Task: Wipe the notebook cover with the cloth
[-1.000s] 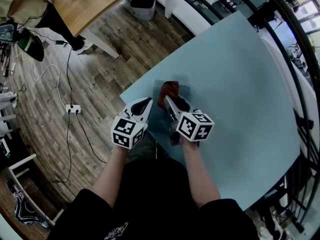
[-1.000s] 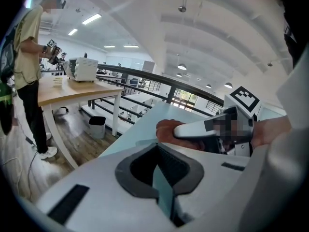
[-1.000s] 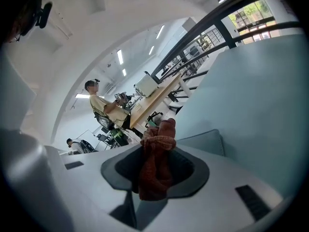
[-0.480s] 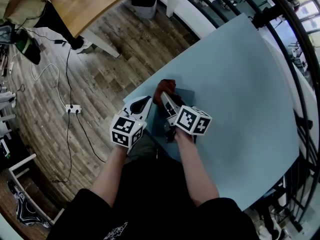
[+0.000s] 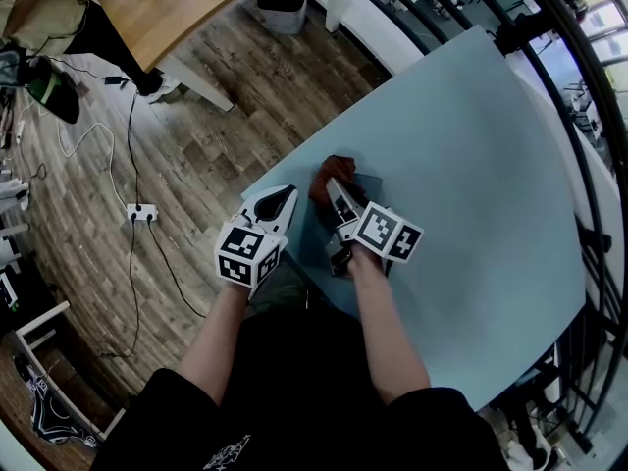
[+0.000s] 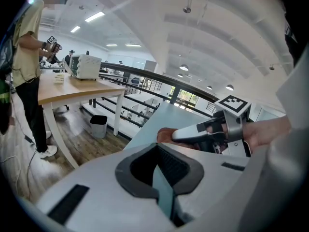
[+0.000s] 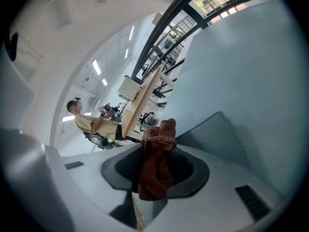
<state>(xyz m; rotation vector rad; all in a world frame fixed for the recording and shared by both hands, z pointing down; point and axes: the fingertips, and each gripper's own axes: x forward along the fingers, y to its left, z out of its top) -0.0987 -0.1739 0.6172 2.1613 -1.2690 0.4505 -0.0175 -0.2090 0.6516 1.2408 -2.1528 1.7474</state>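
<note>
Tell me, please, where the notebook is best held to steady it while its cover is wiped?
Take its thin edge by the rim of the table, coming in low from off it. The notebook lies flat, so only an edge offers a bite, and the cloth in the right gripper occupies the cover. The left gripper seems shut there.

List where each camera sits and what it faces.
Head view: on the head, steeply down at the table, left gripper, right gripper, forearms.
Left gripper view: along its jaws, shut on the notebook, toward the right gripper.
Right gripper view: along its jaws, shut on the cloth, over the notebook.
All three show the cloth.
</note>
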